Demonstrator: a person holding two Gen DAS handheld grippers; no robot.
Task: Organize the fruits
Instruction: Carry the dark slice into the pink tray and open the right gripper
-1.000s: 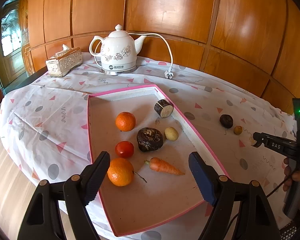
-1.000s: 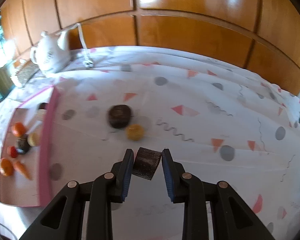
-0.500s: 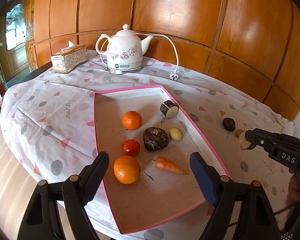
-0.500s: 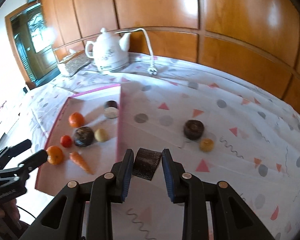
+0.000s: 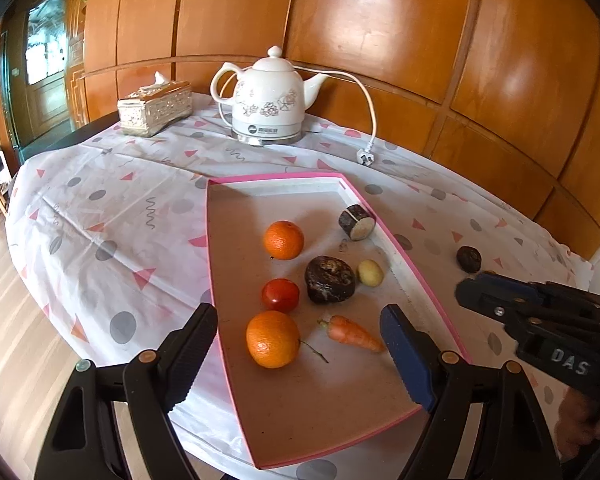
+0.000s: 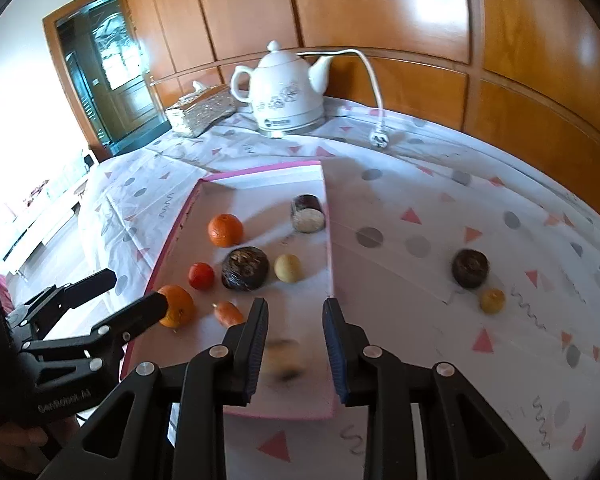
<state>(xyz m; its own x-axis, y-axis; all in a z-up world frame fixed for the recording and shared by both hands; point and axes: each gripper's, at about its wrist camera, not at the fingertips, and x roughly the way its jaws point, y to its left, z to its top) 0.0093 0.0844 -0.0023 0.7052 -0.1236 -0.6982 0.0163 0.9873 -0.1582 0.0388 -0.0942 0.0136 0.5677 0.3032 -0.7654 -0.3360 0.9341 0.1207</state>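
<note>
A pink-rimmed tray [image 5: 420, 280] [image 6: 327, 240] holds two oranges [image 5: 273, 339] [image 5: 283, 239], a tomato [image 5: 280, 295], a dark lumpy fruit [image 5: 330, 279], a small yellow fruit [image 5: 370, 273], a carrot [image 5: 350, 333] and a dark cut piece [image 5: 356, 223]. My right gripper [image 6: 295, 340] is open over the tray's near right corner; a blurred dark-and-pale piece [image 6: 283, 360] is between and below its fingers, apart from them. My left gripper [image 5: 300, 354] is open and empty above the tray's front. A dark round fruit [image 6: 470, 268] and a small yellow one [image 6: 492, 300] lie on the cloth right of the tray.
A white electric kettle [image 5: 266, 98] with a loose cord and plug [image 5: 365, 157] stands at the back by the wood-panelled wall. A silver tissue box [image 5: 154, 107] sits at the back left. The patterned cloth covers a round table whose edge drops off at left.
My right gripper swung left over the tray with the dark piece, then opened; the piece has left its fingers and blurs below them. My left gripper stayed open.
</note>
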